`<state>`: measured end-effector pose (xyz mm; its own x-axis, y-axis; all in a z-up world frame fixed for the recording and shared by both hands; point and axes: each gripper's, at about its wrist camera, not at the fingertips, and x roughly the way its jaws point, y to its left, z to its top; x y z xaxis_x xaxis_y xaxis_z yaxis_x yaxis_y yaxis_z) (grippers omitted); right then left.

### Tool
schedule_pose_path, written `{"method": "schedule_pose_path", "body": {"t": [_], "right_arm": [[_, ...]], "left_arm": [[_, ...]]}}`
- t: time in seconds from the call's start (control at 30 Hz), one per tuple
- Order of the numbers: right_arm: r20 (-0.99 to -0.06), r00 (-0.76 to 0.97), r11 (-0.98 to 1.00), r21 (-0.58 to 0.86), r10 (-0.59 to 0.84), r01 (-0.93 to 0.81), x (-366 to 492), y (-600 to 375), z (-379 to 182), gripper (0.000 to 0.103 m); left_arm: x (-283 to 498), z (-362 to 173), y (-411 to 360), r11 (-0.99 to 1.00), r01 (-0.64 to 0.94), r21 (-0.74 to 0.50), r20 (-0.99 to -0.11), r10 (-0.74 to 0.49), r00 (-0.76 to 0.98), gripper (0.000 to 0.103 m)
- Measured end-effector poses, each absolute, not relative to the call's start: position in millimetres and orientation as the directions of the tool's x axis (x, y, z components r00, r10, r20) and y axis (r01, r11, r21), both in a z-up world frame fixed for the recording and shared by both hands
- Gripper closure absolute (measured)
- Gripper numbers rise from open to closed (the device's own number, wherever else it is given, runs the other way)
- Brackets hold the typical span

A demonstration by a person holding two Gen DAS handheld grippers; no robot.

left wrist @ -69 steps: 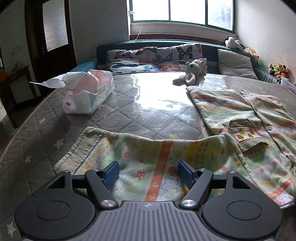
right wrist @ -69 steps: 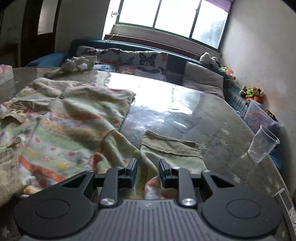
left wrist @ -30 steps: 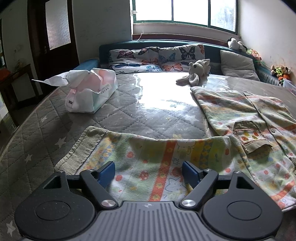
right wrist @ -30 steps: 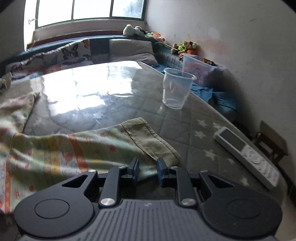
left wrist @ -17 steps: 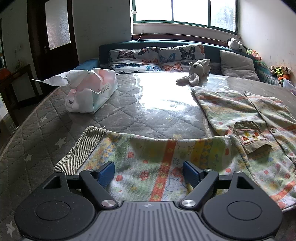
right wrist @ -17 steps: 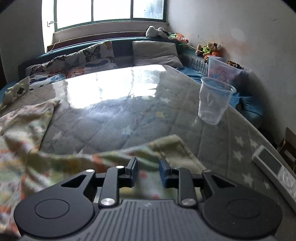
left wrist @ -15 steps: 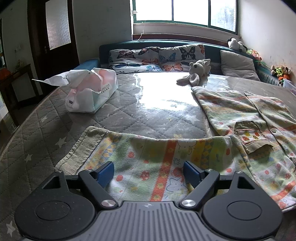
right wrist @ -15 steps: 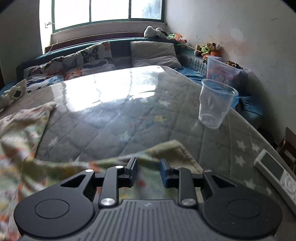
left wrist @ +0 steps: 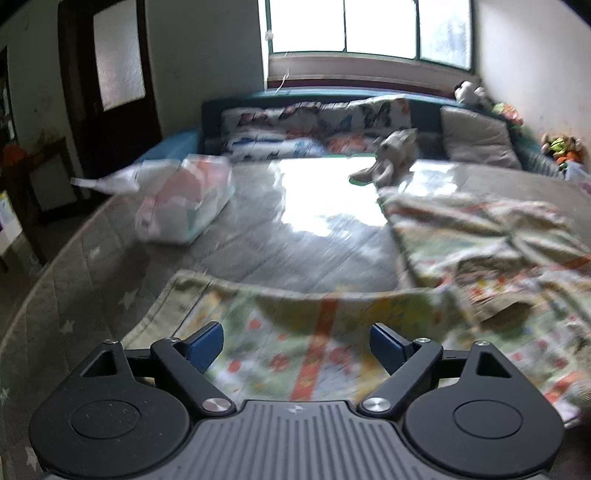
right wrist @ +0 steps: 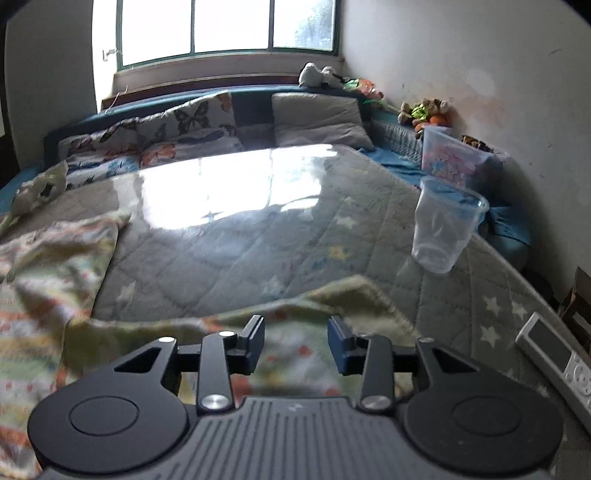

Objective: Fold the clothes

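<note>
Two hand-held grippers hover over a child's patterned garment spread across a grey quilted mattress dotted with stars. The left gripper stands with its jaws spread wide above one outstretched sleeve, whose ribbed cuff lies flat to the left; the blue pads touch nothing and the sleeve lies below the gap between them. The body of the garment, with a small chest pocket, lies to the right in the left wrist view, blurred by motion.

On the other side, the right gripper has just been opening its jaws, which stand partly apart above the other sleeve. Its cuff end lies on the mattress just ahead of the fingertips, and neither pad presses on the cloth. The rest of the garment trails off to the left of that view.

A clear plastic cup stands upright on the mattress near the right edge, well apart from the sleeve, and a grey remote control lies at the near right corner. A white plastic bag sits on the left side of the mattress. Butterfly-print pillows line the headboard beneath a bright window, and a soft toy rests near them.
</note>
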<state>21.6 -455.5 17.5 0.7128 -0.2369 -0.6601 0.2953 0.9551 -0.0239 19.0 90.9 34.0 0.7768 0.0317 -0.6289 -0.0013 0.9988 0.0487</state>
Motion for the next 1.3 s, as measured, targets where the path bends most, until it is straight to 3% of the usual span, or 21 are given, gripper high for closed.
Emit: {"method": "schedule_pose_path", "body": {"t": [0.23, 0.4, 0.7, 0.87, 1.13, 1.3], "right_arm": [[-0.646, 0.722, 0.946, -0.001, -0.249, 0.325, 15, -457, 9, 0.058], [-0.638, 0.730, 0.945, 0.007, -0.247, 0.326, 13, -457, 9, 0.057], [-0.628, 0.737, 0.944, 0.009, -0.252, 0.330, 11, -457, 6, 0.052], [-0.623, 0.739, 0.943, 0.008, -0.256, 0.333, 11, -456, 5, 0.052], [-0.609, 0.746, 0.942, -0.002, -0.268, 0.336, 10, -454, 3, 0.049], [-0.608, 0.746, 0.941, -0.006, -0.272, 0.338, 10, -454, 3, 0.049]], "left_arm": [[31, 36, 50, 0.996, 0.083, 0.030, -0.627, -0.046, 0.778, 0.017], [55, 21, 43, 0.998, 0.058, 0.030, -0.671, -0.023, 0.741, 0.030], [51, 20, 83, 1.000, -0.006, 0.002, -0.681, 0.005, 0.732, 0.028], [47, 21, 122, 0.995, -0.095, 0.004, -0.709, 0.070, 0.702, 0.029], [42, 27, 174, 0.962, -0.246, 0.120, -0.723, 0.254, 0.642, 0.030], [22, 26, 202, 0.937, -0.344, 0.059, -0.724, 0.277, 0.632, 0.031]]}}
